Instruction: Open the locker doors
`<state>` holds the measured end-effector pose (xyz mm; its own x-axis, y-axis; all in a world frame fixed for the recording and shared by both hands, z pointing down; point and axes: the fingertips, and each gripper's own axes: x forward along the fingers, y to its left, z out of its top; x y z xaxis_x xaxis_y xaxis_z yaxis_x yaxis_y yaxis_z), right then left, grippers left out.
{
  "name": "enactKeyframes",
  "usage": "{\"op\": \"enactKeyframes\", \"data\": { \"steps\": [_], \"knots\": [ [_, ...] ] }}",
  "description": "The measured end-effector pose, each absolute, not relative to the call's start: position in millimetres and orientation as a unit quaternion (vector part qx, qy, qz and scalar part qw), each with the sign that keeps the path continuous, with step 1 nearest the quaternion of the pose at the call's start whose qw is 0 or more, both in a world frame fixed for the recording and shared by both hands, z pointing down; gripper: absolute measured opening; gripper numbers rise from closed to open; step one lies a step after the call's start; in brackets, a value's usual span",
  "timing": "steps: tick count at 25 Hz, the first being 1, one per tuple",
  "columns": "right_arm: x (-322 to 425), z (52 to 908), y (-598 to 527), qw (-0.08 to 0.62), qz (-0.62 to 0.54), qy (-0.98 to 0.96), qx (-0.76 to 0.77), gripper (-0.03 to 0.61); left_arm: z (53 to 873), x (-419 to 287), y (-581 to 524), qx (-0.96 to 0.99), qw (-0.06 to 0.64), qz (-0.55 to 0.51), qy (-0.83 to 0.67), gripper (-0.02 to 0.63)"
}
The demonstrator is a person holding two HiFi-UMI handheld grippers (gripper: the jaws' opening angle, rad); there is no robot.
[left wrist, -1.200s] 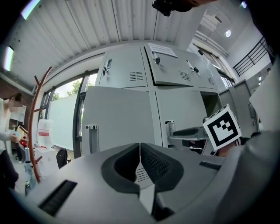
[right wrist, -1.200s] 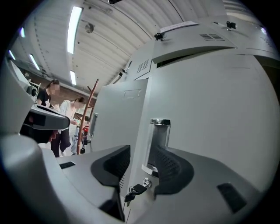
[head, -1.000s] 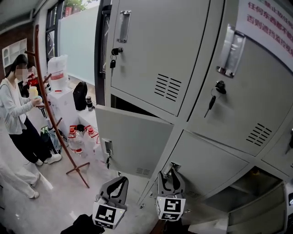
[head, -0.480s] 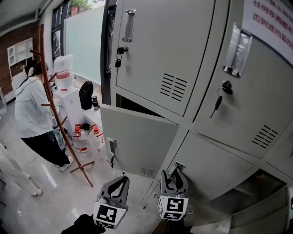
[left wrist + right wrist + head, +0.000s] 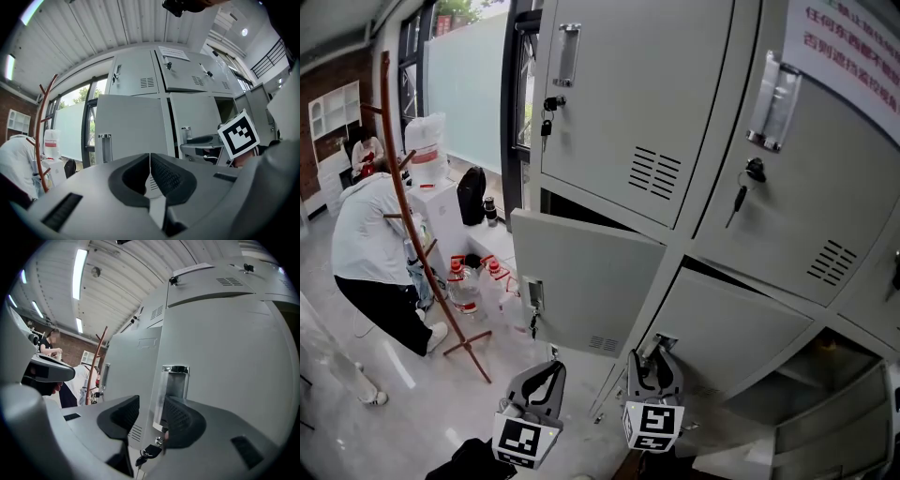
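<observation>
Locker door (image 5: pixel 225 380): grey, lower row, directly ahead of the right gripper (image 5: pixel 151 404). It looks shut, or very nearly so. In the head view the same door (image 5: pixel 736 342) lies just past the jaw tips.

Handle (image 5: pixel 174 385): chrome recessed pull, upright on the door's left edge. It sits just beyond the right-hand jaw tip, with its left rim lined up with the gap between the jaws. The pads are not pressing on it.

Key bunch (image 5: pixel 149 452): hangs from the lock below the handle, low in the gap between the jaws.

Right gripper jaws: released, standing wide apart, gripping nothing.

Left gripper (image 5: pixel 150 161): jaws clenched tip to tip, nothing between them. In the head view it hangs to the left of the right gripper (image 5: pixel 653 361), well short of the lockers and touching nothing.

Open door (image 5: pixel 581 281): one column to the left, swung outward. It is straight ahead of the left jaws (image 5: pixel 126 126), and to the left of the right jaws in the right gripper view.

Upper doors (image 5: pixel 628 103): closed, above both jaws, with keys hanging in their locks.

Notice (image 5: pixel 853 47): white sheet with red print, on the door high to the right.

Far left of both jaws, on the floor:
- brown coat stand (image 5: pixel 403 216)
- person (image 5: pixel 370 244) in a white top, bent over
- bottles (image 5: pixel 464 286) at the stand's foot
</observation>
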<state>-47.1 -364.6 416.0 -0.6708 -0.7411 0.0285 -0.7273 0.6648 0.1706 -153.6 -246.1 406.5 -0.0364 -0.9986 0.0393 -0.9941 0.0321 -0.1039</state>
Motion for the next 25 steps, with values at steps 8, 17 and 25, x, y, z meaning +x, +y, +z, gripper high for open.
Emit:
{"op": "enactKeyframes", "data": {
  "steps": [8,17,25],
  "knots": [
    [-37,416,-332,0.049,-0.069,-0.902,0.424,0.172,403,-147,-222,-0.712,0.027,-0.049,0.700,0.026],
    [-19,418,-294,0.052,-0.070,-0.886,0.455,0.166,404,-136,-195,-0.737,0.030,-0.049,0.674,0.026],
    [6,419,-265,0.055,-0.070,-0.870,0.484,0.141,404,-115,-178,-0.763,0.036,-0.045,0.643,0.026]
  ]
}}
